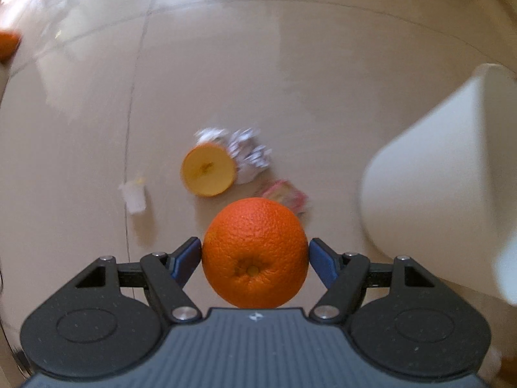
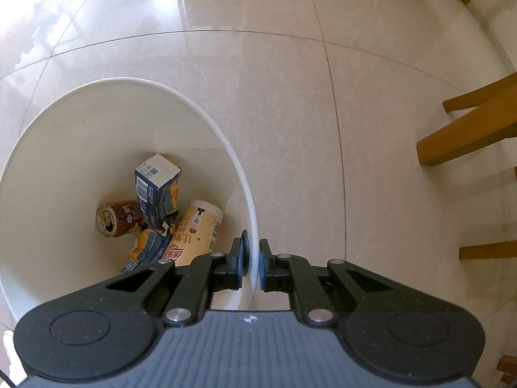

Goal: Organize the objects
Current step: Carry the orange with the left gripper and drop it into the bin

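Note:
My left gripper (image 1: pixel 255 252) is shut on a whole orange (image 1: pixel 255 255), held high above the beige tiled floor, its blue pads pressing both sides. Below lie a yellow cut fruit half (image 1: pixel 208 171), crumpled white paper (image 1: pixel 248 155), a pink wrapper (image 1: pixel 286 194) and a small white scrap (image 1: pixel 134 195). The white bin (image 1: pixel 436 187) stands at the right in the left wrist view. My right gripper (image 2: pixel 253 258) is shut on the white bin's rim (image 2: pixel 255 226). Inside the bin (image 2: pixel 64 123) lie a blue carton (image 2: pixel 156 190), a brown can (image 2: pixel 118 218) and a beige cup (image 2: pixel 197 232).
Another orange (image 1: pixel 8 47) shows at the far left edge of the left wrist view. Wooden chair legs (image 2: pixel 465 142) stand on the floor to the right of the bin in the right wrist view.

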A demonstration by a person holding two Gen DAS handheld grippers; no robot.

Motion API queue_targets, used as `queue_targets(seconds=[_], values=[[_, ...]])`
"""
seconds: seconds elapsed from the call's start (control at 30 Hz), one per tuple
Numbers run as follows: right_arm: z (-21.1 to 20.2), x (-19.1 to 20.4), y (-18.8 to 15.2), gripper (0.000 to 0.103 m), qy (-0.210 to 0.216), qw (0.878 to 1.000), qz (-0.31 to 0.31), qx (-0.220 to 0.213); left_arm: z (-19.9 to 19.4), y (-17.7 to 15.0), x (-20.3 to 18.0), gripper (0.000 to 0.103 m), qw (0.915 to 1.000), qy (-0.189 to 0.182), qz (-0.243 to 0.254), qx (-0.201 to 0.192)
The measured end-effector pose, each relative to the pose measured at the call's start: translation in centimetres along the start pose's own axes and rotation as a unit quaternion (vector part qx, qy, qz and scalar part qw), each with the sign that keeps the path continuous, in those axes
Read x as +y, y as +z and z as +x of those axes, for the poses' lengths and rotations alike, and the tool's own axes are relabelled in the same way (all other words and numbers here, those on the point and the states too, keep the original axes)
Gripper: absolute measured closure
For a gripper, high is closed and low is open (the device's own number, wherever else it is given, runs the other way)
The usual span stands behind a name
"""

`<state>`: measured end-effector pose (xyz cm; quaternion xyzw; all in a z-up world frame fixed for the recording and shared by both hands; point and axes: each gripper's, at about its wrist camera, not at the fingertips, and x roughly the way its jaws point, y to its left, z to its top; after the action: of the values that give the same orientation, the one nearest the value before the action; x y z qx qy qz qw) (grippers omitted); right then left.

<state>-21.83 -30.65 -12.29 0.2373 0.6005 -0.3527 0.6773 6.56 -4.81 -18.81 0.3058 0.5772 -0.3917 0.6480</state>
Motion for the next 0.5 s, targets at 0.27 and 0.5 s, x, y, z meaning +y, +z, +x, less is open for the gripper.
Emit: queue_targets(seconds=[0.27,0.5], values=[[-0.2,-0.2,0.1,0.092,0.003,1.0,-0.002,0.002,-7.3,3.7,-5.7,0.03,0.9945,-0.051,0.087,-0.024],[-0.1,0.2,0.0,0.092,0.0,1.0,-0.01,0.002,-10.5,5.7,-11.6,0.03,0.9836,-0.099,0.144,-0.043]])
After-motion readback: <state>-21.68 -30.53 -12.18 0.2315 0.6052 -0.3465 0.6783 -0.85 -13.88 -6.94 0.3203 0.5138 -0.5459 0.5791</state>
